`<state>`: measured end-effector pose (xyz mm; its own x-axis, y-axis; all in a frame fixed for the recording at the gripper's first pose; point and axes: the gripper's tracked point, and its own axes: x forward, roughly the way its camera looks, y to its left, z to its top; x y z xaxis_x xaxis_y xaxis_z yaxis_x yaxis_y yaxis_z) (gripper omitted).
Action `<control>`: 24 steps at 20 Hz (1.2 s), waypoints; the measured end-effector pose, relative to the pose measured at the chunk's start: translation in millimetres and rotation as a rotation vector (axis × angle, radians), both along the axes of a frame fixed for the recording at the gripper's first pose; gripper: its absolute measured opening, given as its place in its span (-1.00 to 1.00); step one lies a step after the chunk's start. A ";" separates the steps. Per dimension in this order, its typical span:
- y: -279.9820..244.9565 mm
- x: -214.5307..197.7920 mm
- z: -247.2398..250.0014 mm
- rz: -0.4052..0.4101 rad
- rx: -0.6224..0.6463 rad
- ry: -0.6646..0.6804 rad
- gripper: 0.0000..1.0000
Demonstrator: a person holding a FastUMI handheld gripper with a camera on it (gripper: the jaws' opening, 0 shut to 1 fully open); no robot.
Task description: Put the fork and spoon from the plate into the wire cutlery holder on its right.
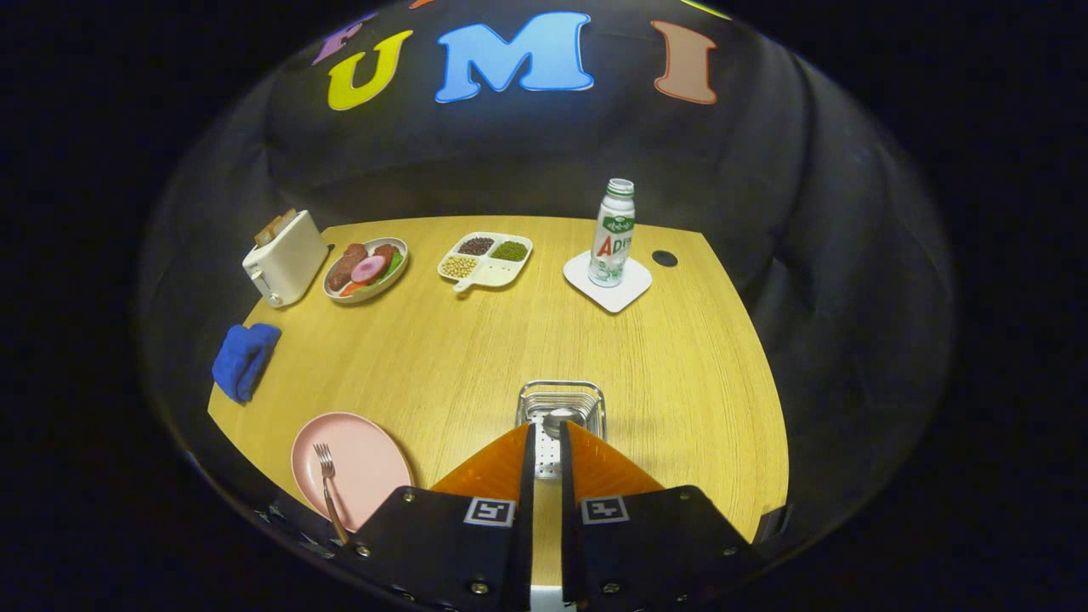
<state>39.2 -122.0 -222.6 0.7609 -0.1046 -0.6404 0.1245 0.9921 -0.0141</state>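
Hand-held gripper (548, 435): poised above the wire cutlery holder (561, 401), its two fingers drawn close with a narrow slot between them.
Grip: a spoon (558, 418) shows in that slot, its bowl just ahead of the fingertips and already inside the holder's rim; a pale perforated part runs back between the fingers. Whether both fingers press on it I cannot tell; the gap looks about the width of what sits in it.
Wire cutlery holder: directly ahead of the fingertips, on the tabletop (510, 340), its opening facing up toward the camera.
Fork (328, 484): lies on the pink plate (357, 459), tines pointing away from the camera, handle running back toward the near edge of the tabletop.
Key relation: plate and fork sit to the left of the fingers and level with them, near but apart; the holder is to the plate's right. The fork's long axis runs roughly parallel to the fingers, so the jaws can likely close across the handle without much wrist turn.
Stage (judgement): spoon is at the point of delivery; fork not yet taken.
Next move calls for: letting the spoon go into the holder, then shifting left to the fork.
Risk (judgement): the thin fork lies flat on the plate and may slide away when pinched.
Bystanders: toaster (283, 257), blue cloth (245, 359), food dishes and a bottle (614, 231) stand well beyond, clear of the work.
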 end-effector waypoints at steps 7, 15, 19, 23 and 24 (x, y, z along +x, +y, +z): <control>100.8 10.8 -3.1 0.167 0.063 -0.021 -0.72; 200.5 -9.3 -49.9 0.310 0.155 0.070 -0.45; 243.8 -30.9 -81.9 0.378 0.197 0.146 -0.29; 263.9 -51.6 -115.1 0.424 0.178 0.227 -0.29; 265.1 -54.9 -122.1 0.425 0.177 0.246 -0.29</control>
